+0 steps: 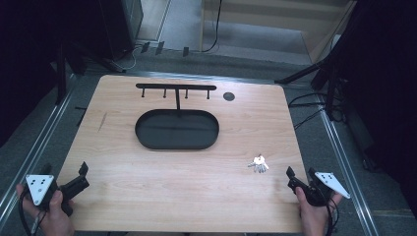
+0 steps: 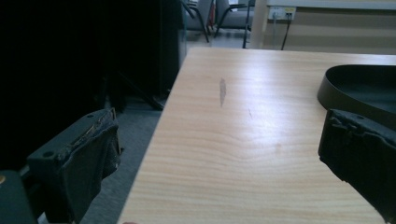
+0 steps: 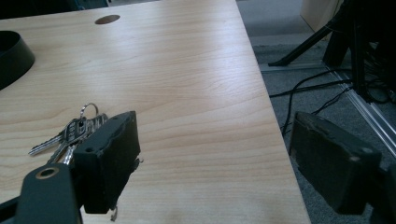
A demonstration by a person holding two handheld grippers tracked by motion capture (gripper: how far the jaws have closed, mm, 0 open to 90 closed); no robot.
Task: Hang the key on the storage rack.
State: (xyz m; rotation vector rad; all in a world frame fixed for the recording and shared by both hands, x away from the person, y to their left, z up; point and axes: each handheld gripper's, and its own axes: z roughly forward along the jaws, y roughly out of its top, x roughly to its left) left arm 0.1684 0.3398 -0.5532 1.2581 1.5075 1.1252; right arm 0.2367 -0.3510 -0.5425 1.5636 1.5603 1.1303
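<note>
The fingers of both the right gripper and left gripper stood apart, empty. The keys lay untouched on the desk, near the right gripper; nothing had begun, judging by this.

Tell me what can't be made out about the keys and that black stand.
- Keys: too small in the high view to count; in the right gripper view the right gripper has its near jaw covering part of the bunch.
- Tray: cut off by the frame edge in the left gripper view.
- Hook rail: hooks too small to tell their shape.
</note>
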